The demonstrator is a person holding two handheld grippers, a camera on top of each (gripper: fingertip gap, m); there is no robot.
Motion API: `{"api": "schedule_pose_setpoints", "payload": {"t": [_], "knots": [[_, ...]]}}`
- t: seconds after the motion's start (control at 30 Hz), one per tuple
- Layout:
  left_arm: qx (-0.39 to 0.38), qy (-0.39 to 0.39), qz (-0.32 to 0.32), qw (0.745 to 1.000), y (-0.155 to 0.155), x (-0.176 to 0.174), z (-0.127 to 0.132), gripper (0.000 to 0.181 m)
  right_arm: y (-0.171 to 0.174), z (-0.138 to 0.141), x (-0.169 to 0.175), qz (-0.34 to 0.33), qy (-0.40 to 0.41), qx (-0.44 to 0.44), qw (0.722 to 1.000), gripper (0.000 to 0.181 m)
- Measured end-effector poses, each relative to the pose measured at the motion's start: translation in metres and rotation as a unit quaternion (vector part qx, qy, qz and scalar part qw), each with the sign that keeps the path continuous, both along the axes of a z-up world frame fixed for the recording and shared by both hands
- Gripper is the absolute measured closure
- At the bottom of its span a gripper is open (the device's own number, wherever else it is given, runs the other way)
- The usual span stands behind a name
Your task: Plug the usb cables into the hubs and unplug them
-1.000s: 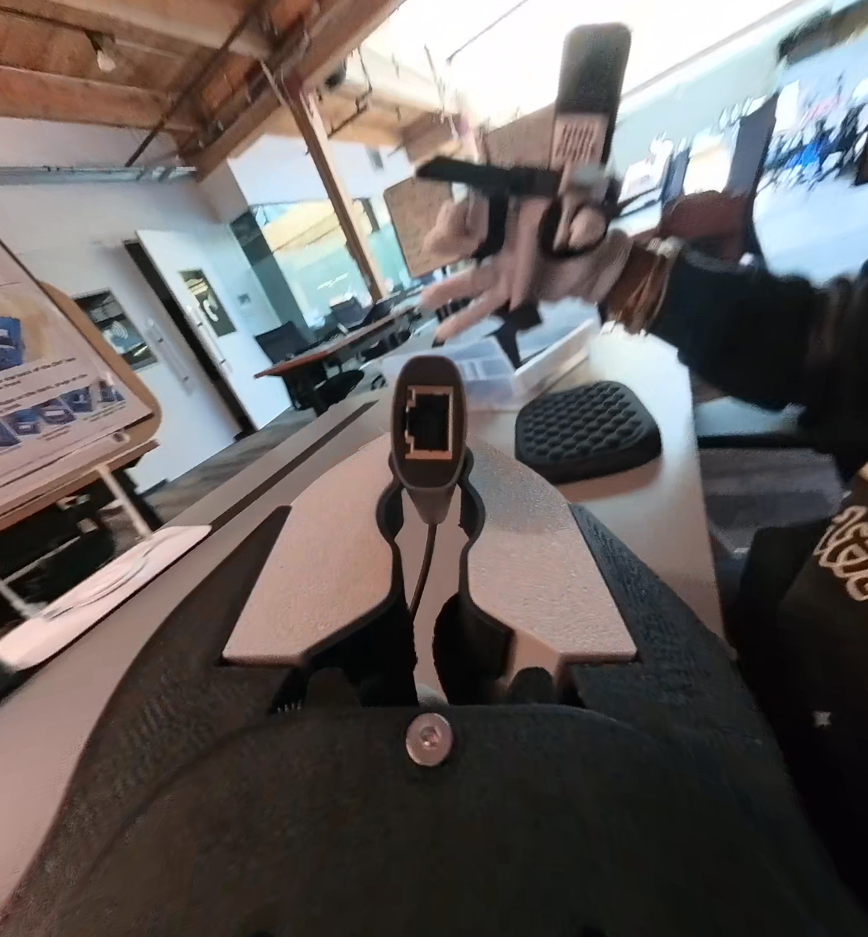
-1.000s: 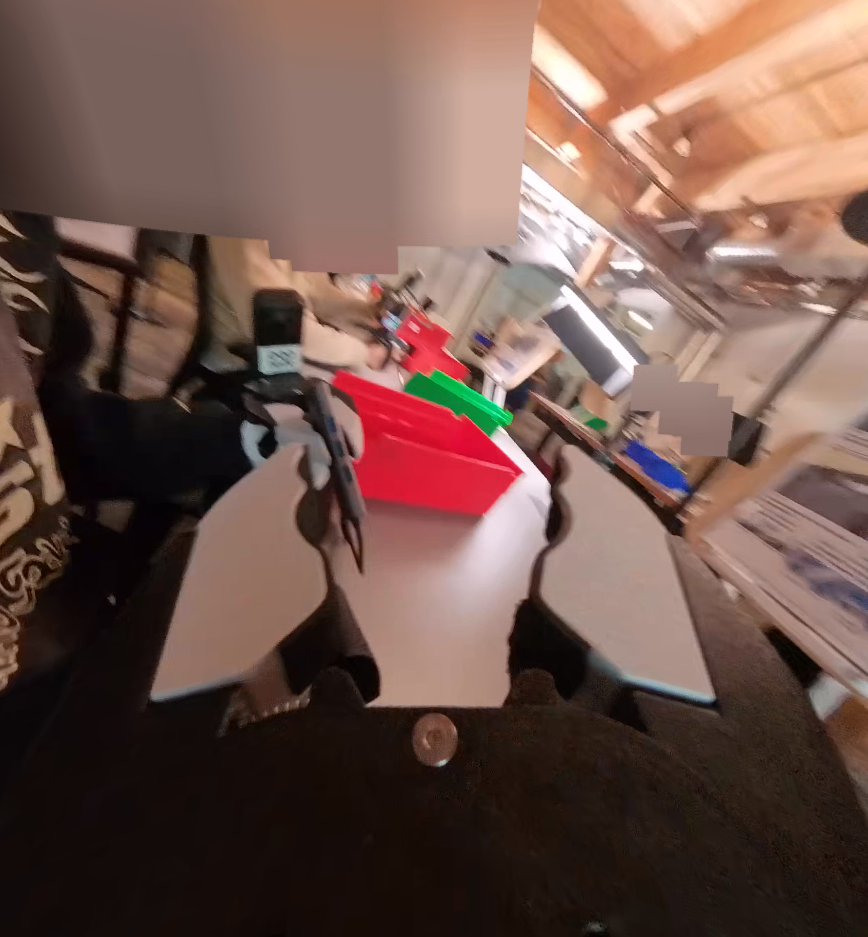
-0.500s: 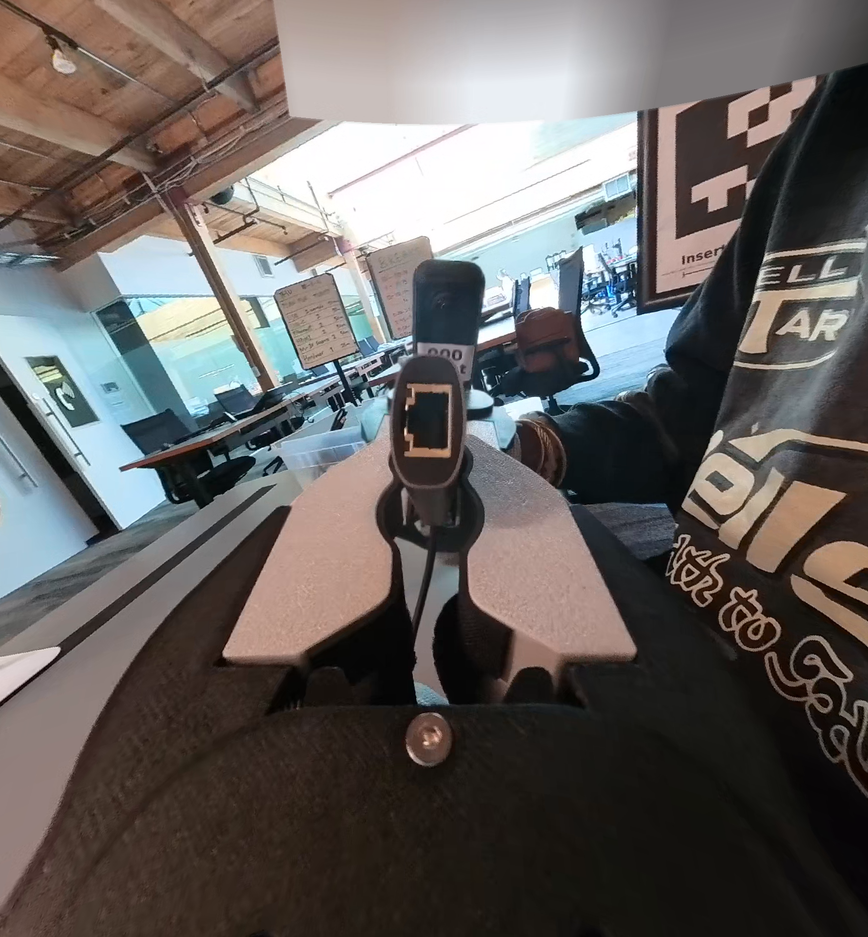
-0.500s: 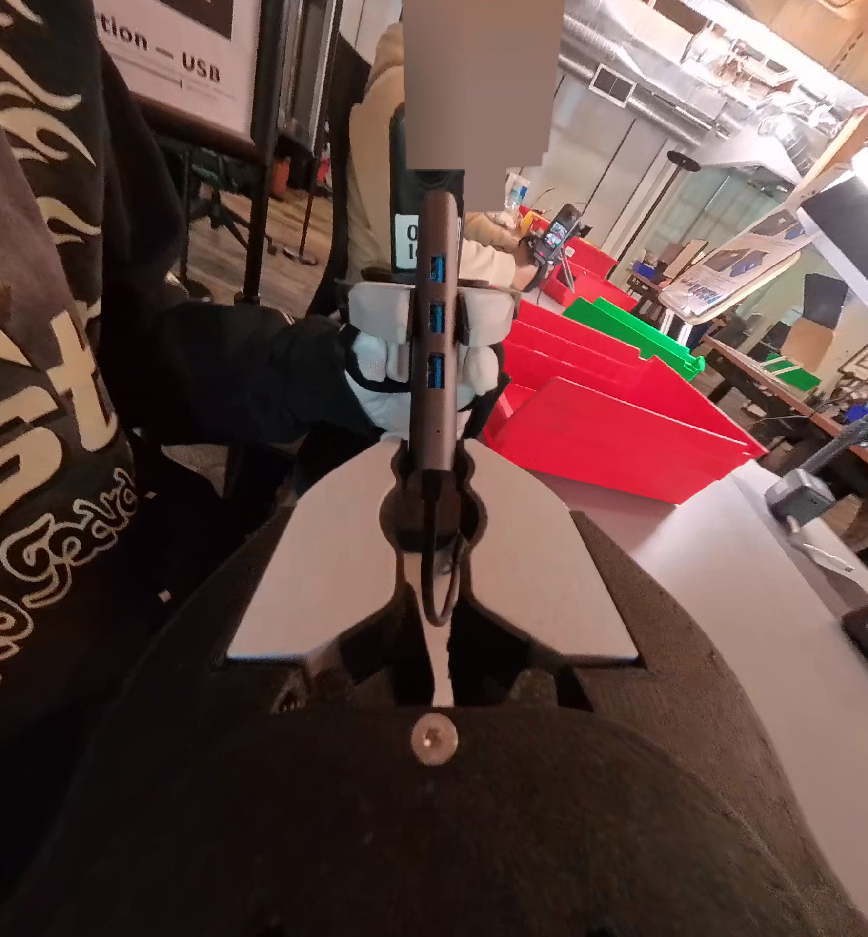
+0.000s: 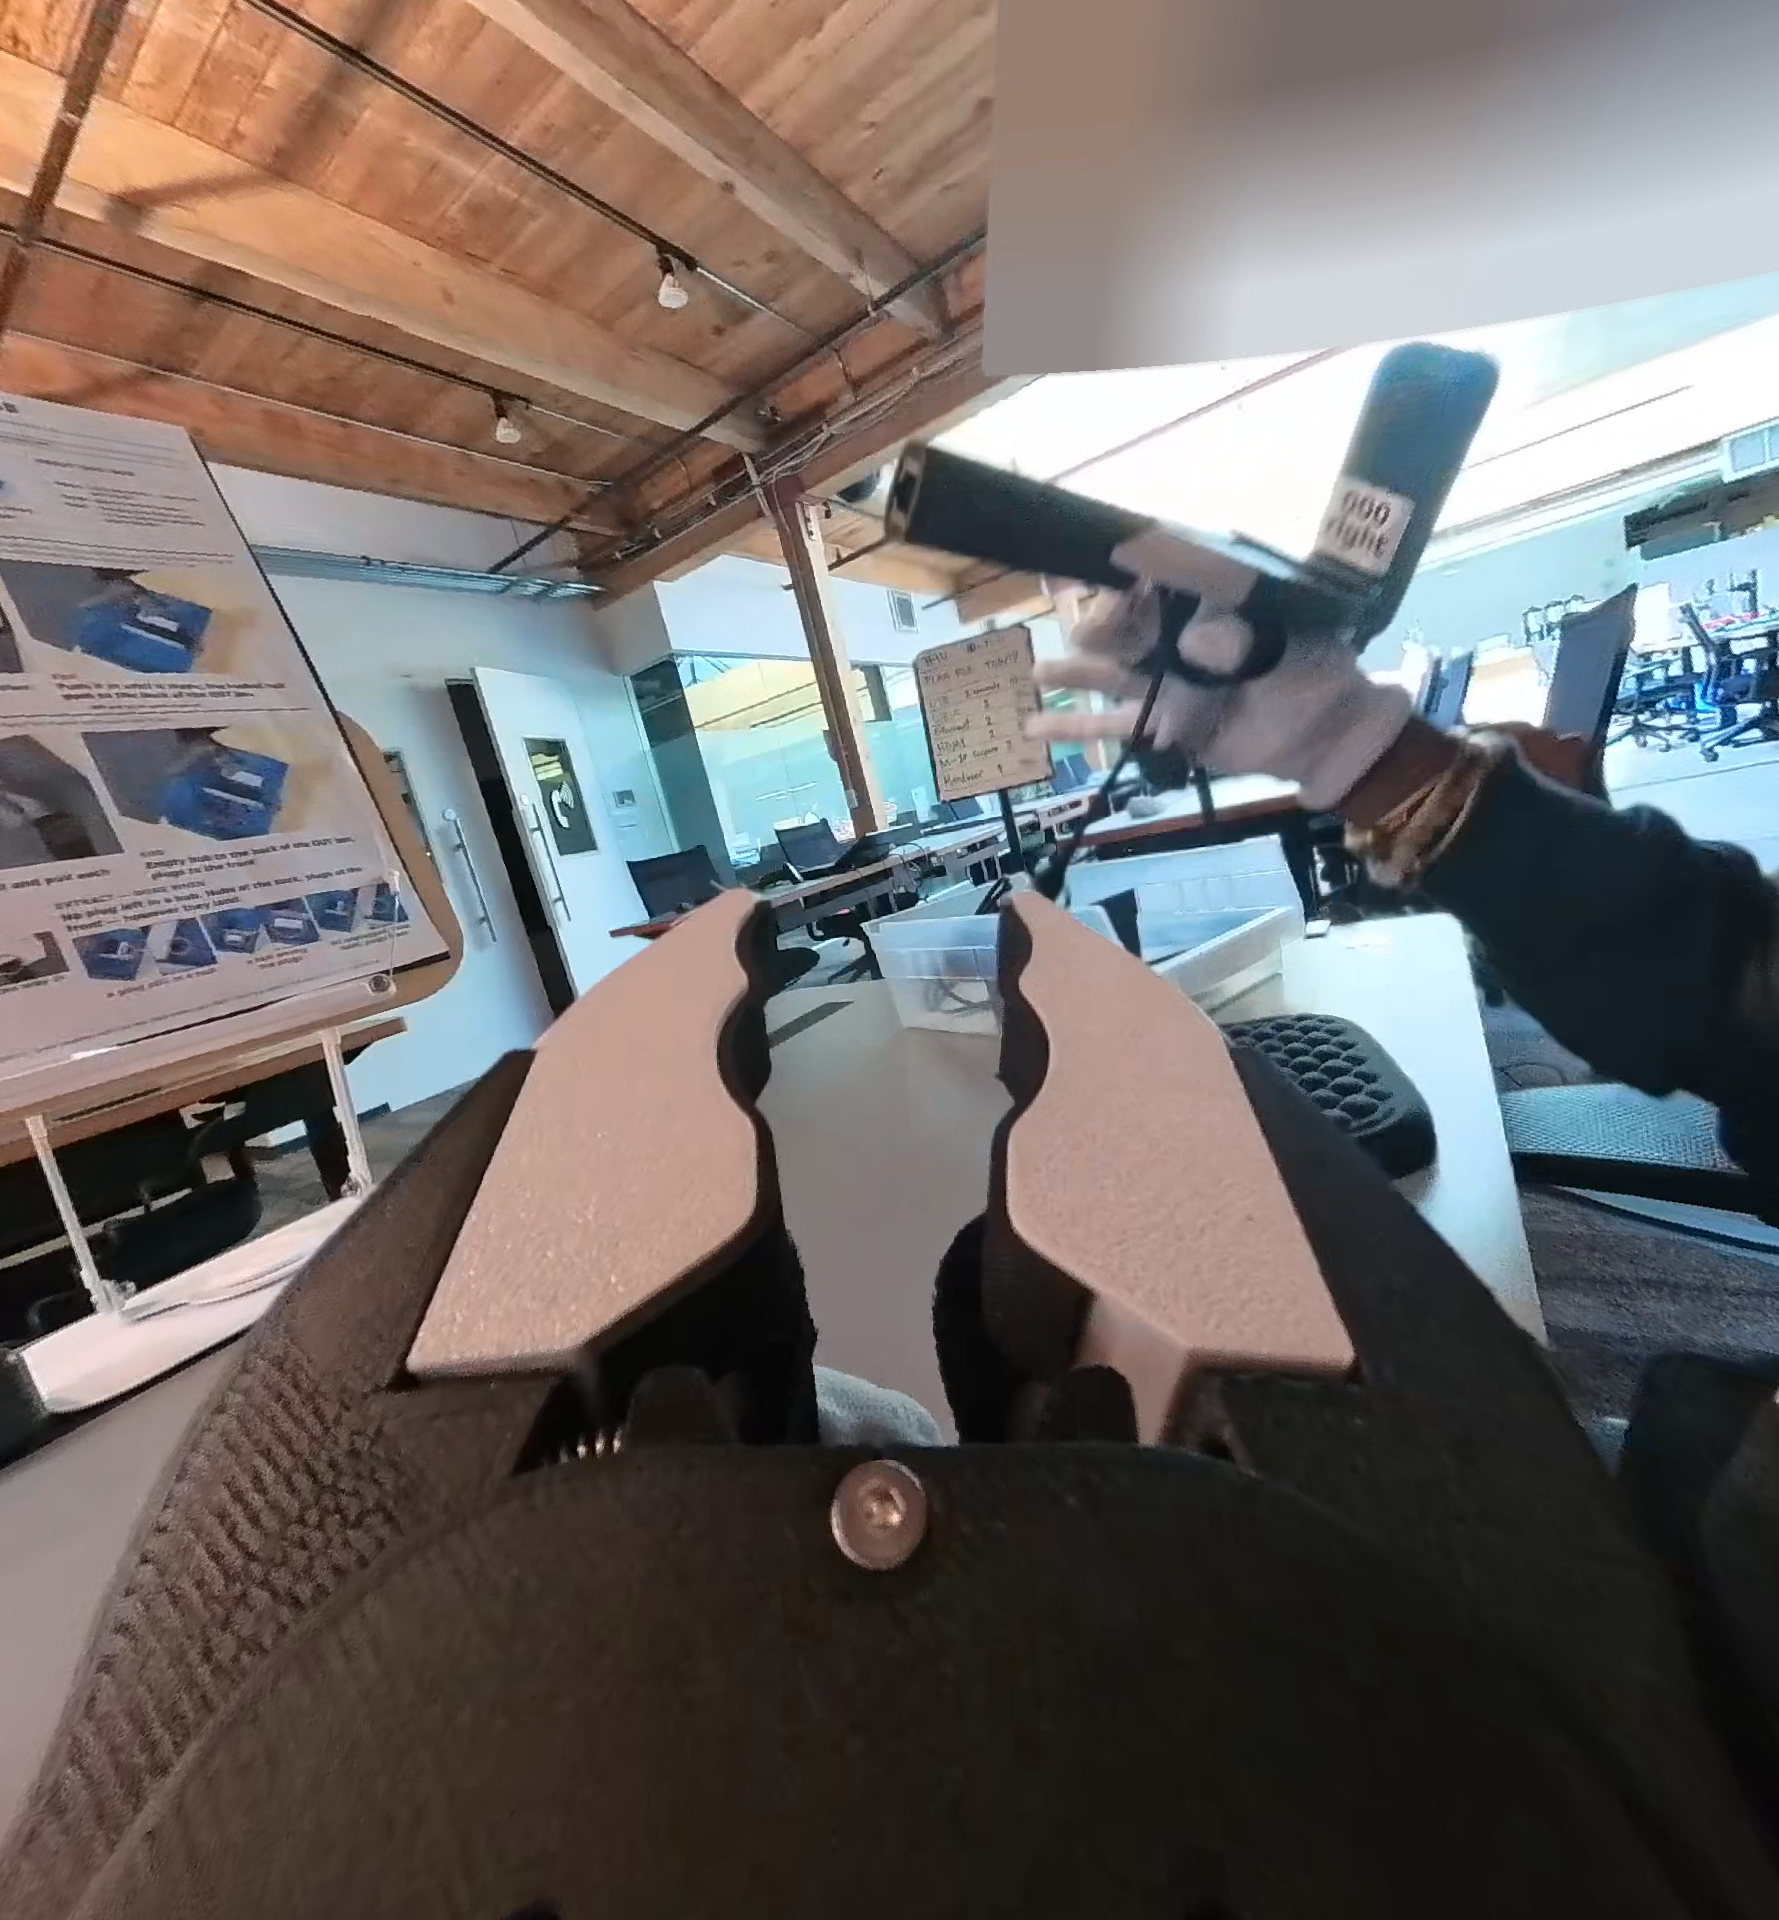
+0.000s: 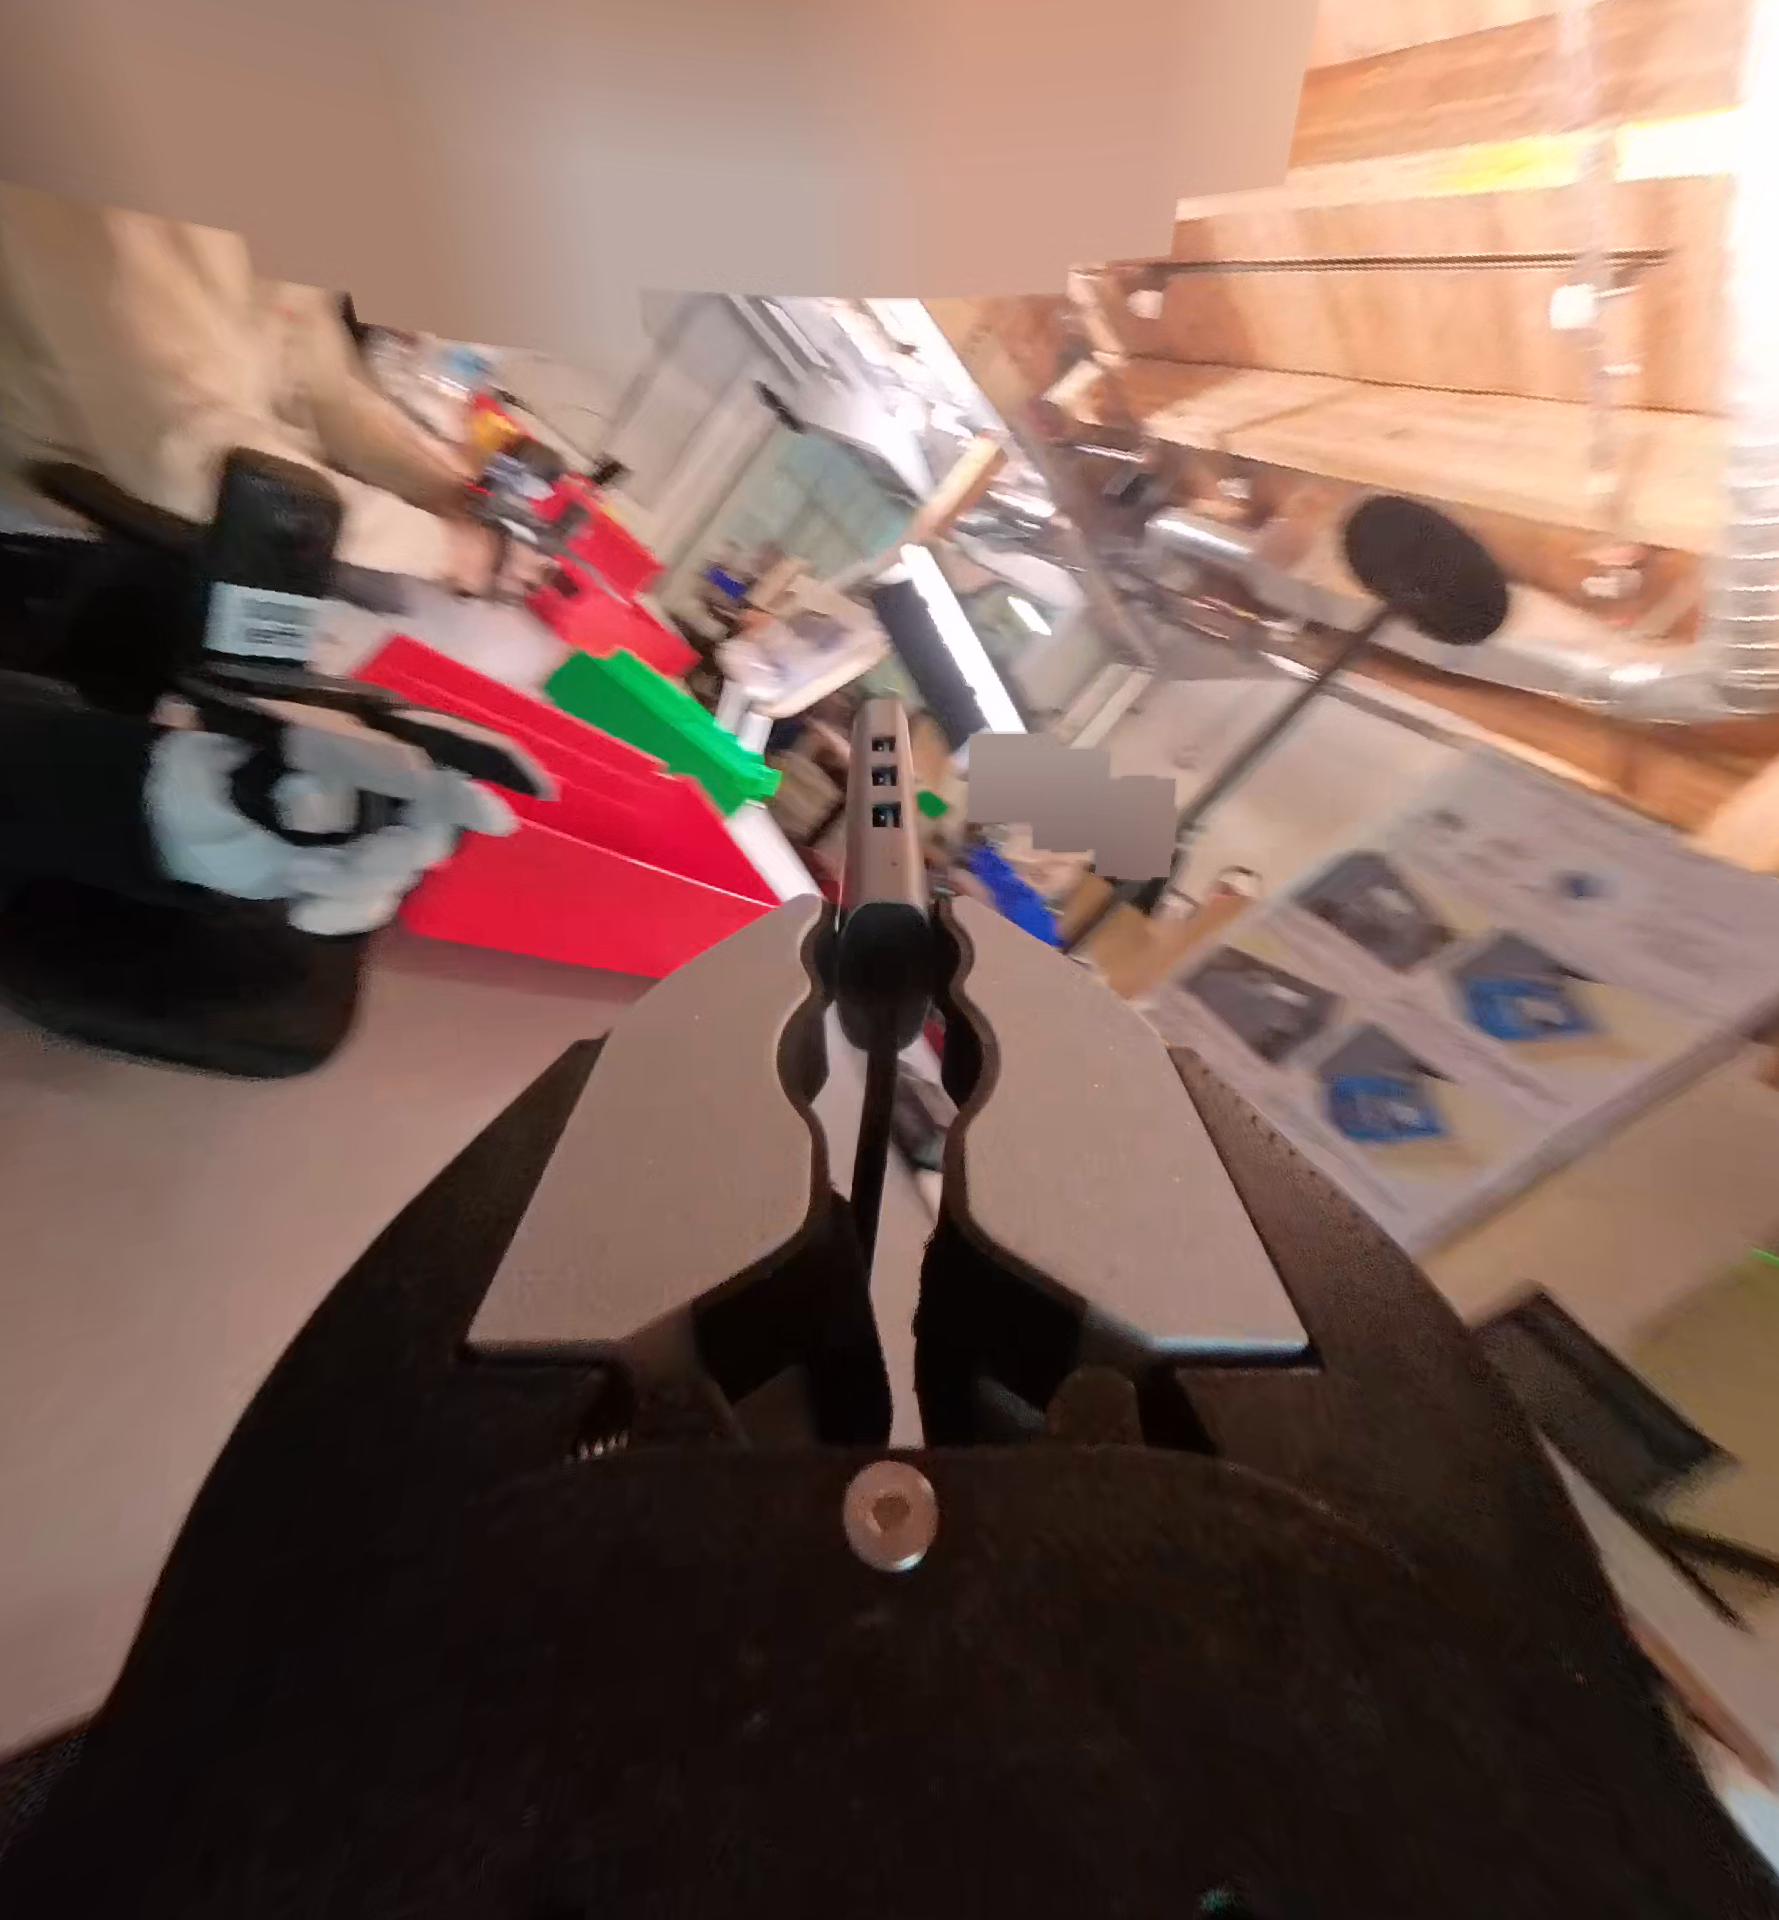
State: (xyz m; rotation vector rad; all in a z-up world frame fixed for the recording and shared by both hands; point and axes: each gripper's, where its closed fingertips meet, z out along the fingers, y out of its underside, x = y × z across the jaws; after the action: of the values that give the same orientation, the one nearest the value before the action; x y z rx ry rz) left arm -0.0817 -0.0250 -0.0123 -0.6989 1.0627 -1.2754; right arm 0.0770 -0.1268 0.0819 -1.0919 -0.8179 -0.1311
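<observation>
Our right gripper (image 6: 880, 951) is pinching the hub (image 6: 883, 821) by its cable end, so the row of ports faces out where a plug could get at them. Our left gripper (image 5: 880, 925) is spread with nothing in it, probably freed up to go fetch a cable. The hub's up in the air above the table (image 5: 1384, 966), with red bins (image 6: 594, 883) along its far edge.

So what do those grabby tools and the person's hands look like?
Each tool has two flat grey fingers with wavy inner edges, set on a bumpy black body with one silver screw. The right tool carries a tall black stick with a white sticker. The person wears white gloves, dark sleeves and brownish bracelets on the right wrist.
</observation>
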Motion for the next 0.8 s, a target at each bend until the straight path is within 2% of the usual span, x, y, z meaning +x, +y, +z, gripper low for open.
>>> {"api": "schedule_pose_setpoints", "payload": {"t": [0.2,0.27,0.37,0.5,0.63,0.73,0.8], "knots": [[0.024,0.027,0.011,0.999,-0.003,0.007,-0.008,0.141,-0.035,0.057,0.121,-0.21,-0.037,0.018,0.977,0.165],[0.029,0.032,0.012,0.999,-0.004,0.009,-0.01,0.141,-0.034,0.065,0.158,-0.244,-0.048,0.013,0.968,0.164],[0.039,0.042,0.018,0.998,-0.004,0.011,-0.013,0.141,-0.021,0.062,0.204,-0.242,-0.061,0.01,0.968,0.164],[0.052,0.059,0.021,0.997,-0.005,0.016,-0.019,0.142,-0.002,0.034,0.273,-0.25,-0.029,-0.014,0.968,0.165],[0.061,0.072,0.021,0.995,-0.007,0.019,-0.023,0.142,0.009,-0.012,0.339,-0.292,0.021,-0.054,0.955,0.164],[0.065,0.078,0.019,0.995,-0.008,0.02,-0.025,0.142,0.013,-0.066,0.377,-0.336,0.031,-0.138,0.931,0.164],[0.066,0.082,0.018,0.994,-0.008,0.021,-0.027,0.142,0.012,-0.114,0.397,-0.371,0.008,-0.242,0.897,0.164]]}}
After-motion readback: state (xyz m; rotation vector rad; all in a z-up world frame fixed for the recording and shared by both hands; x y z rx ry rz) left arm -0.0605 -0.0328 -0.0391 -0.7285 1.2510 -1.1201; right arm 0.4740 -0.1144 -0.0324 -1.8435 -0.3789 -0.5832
